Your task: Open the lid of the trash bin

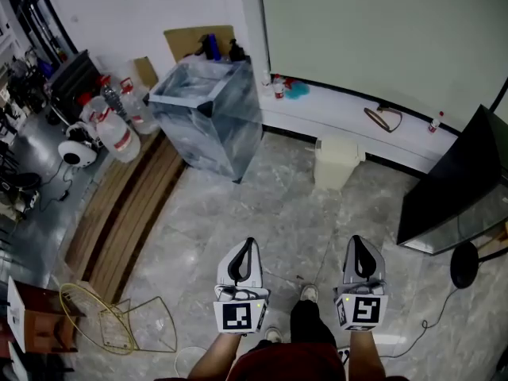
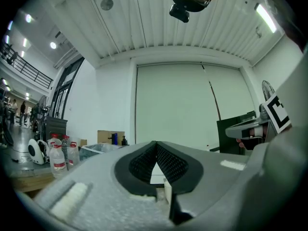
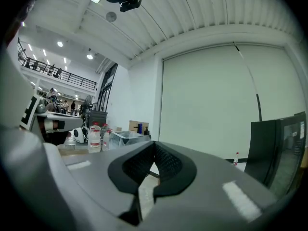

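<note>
two grippers, low in the head view: left gripper (image 1: 249, 246) and right gripper (image 1: 356, 243), each with jaws closed tip to tip, nothing between them. trash bin (image 1: 336, 165), cream, lid (image 1: 340, 144) down, stands at 12 o'clock from the right gripper, against the white ledge (image 1: 341, 116), well apart from both. bare marble floor (image 1: 262, 213) lies between. plastic-wrapped crate (image 1: 208, 113) at 11 o'clock, black panel (image 1: 456, 181) at 2 o'clock, wire basket (image 1: 103, 320) at 9 o'clock.
</note>
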Available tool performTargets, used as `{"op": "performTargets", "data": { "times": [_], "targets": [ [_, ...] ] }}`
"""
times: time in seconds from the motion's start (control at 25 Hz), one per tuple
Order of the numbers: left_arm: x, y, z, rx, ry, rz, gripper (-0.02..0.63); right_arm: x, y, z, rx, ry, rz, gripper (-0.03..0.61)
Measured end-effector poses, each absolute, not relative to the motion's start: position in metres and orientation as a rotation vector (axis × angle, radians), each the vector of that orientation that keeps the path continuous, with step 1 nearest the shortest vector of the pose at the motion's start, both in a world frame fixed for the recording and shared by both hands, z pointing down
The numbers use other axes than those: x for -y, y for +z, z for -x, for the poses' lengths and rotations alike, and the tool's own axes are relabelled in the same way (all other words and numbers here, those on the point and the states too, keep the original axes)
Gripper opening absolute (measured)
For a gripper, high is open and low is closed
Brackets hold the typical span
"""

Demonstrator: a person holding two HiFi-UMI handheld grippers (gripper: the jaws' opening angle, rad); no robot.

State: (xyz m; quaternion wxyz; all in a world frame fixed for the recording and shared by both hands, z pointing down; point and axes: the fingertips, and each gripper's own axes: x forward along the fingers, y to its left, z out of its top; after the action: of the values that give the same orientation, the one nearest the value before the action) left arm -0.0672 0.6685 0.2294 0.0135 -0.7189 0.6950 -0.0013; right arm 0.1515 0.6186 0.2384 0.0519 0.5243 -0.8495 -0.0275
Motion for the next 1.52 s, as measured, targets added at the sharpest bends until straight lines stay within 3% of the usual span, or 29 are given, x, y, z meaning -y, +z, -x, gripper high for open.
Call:
{"op": "performTargets", "data": {
  "times": [0.64, 1.04, 1.52],
  "targets": [
    [-0.486, 0.215, -0.011, -2.106, -0.010, 2.232, -0.002, -0.443, 0.245, -0.225, 2.610, -0.025, -1.608, 0.000],
    [-0.419, 0.231, 0.016, -2.104, -0.018, 2.248, -0.002, -0.376, 0.254, -0.185, 2.611, -0.059, -1.571, 0.000],
    [-0.282, 0.245, 0.110, -2.010, 0.004, 2.345, -0.003, -0.258, 0.276, -0.092, 2.485, -0.007, -1.622, 0.000]
  ]
}}
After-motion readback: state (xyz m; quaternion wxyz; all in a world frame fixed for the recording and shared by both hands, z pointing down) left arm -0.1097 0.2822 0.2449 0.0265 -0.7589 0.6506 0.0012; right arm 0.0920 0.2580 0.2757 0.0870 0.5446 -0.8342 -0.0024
